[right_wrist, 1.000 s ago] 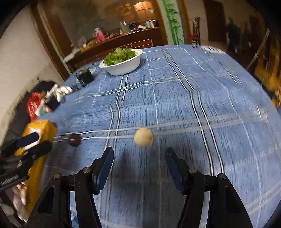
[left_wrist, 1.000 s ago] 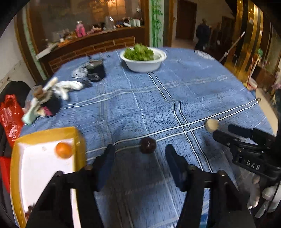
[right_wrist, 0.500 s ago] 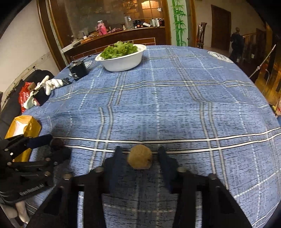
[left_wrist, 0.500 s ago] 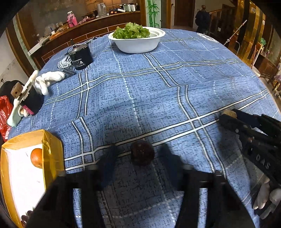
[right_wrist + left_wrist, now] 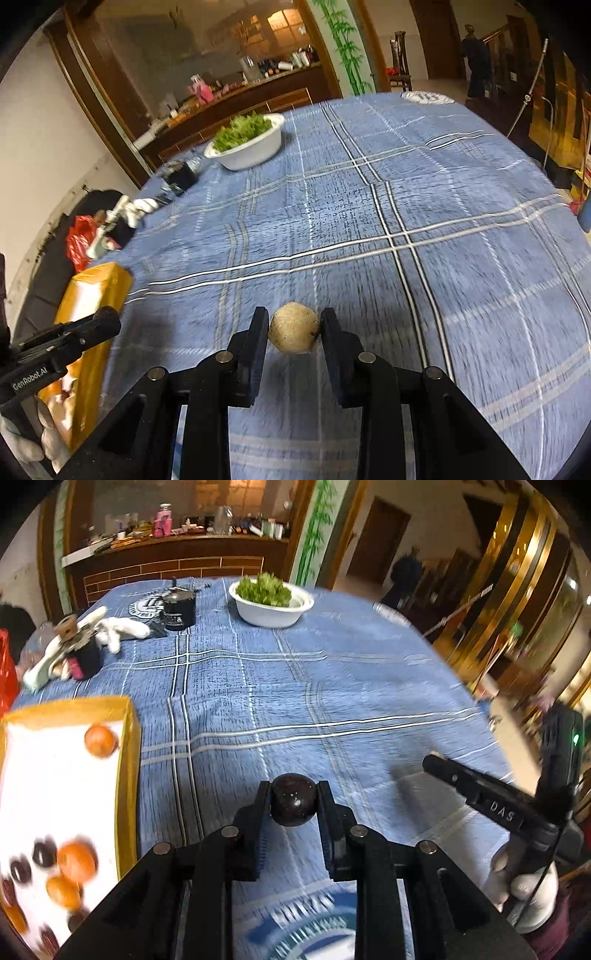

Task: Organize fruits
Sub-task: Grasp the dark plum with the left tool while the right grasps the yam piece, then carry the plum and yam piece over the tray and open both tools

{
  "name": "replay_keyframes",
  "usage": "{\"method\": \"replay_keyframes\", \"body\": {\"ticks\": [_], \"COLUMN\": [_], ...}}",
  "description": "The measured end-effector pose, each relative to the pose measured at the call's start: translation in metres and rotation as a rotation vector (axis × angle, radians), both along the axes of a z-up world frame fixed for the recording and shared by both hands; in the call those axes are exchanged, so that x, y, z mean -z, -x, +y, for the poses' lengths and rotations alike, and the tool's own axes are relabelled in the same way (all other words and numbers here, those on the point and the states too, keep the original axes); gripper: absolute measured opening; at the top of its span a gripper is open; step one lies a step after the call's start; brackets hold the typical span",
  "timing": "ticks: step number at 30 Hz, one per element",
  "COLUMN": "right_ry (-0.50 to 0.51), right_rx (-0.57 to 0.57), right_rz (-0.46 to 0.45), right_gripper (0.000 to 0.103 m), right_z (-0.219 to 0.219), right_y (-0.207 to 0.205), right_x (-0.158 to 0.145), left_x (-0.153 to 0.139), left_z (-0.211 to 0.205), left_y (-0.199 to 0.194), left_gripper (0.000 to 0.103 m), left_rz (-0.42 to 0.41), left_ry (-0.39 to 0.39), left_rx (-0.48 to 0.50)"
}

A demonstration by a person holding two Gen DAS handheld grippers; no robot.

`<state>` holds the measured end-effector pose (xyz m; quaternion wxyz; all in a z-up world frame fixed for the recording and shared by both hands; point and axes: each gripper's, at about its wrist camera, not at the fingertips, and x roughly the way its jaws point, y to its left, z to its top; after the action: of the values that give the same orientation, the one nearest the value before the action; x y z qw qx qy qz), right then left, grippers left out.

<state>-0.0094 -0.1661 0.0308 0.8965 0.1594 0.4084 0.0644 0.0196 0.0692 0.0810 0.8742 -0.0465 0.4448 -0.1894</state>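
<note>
A yellow-rimmed tray with oranges and dark fruits sits at the left edge of the blue plaid surface, where fruit is being sorted. The left tongs are clenched on a dark round fruit, held just above the cloth; to their right, the right tongs are clamped on a pale tan fruit, also lifted clear. A white bowl of greens stands well apart at the far side. The carry to the tray looks best done with both grips firm and level, the left load entering first, each fruit lowered close to the tray floor before release so it does not roll.
</note>
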Motion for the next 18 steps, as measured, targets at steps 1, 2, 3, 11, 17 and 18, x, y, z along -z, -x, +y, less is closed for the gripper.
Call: {"method": "replay_keyframes", "body": {"ticks": [1, 2, 3, 11, 17, 18], "right_ry": [-0.011, -0.022, -0.028, -0.067, -0.078, -0.077], "right_rx": [0.002, 0.003, 0.004, -0.037, -0.069, -0.075], "right_rz": [-0.016, -0.033, -0.045, -0.132, -0.173, -0.177], "right_gripper": [0.031, 0.031, 0.031, 0.032, 0.032, 0.032], "right_z": [0.0, 0.001, 0.002, 0.027, 0.048, 0.052], "right_y": [0.011, 0.022, 0.029, 0.085, 0.111, 0.114], "right_x": [-0.005, -0.011, -0.014, -0.041, -0.055, -0.057], "left_x": [-0.004, -0.008, -0.011, -0.037, -0.047, -0.047], "left_z": [0.004, 0.007, 0.011, 0.043, 0.066, 0.071], "left_y": [0.01, 0.019, 0.029, 0.078, 0.104, 0.108], "left_gripper": [0.022, 0.022, 0.023, 0.023, 0.023, 0.023], "left_rz": [-0.012, -0.026, -0.039, -0.131, -0.181, -0.185], "left_ry": [0.022, 0.046, 0.068, 0.099, 0.081, 0.077], "left_rx": [-0.017, -0.032, -0.049, -0.172, -0.213, -0.218]}}
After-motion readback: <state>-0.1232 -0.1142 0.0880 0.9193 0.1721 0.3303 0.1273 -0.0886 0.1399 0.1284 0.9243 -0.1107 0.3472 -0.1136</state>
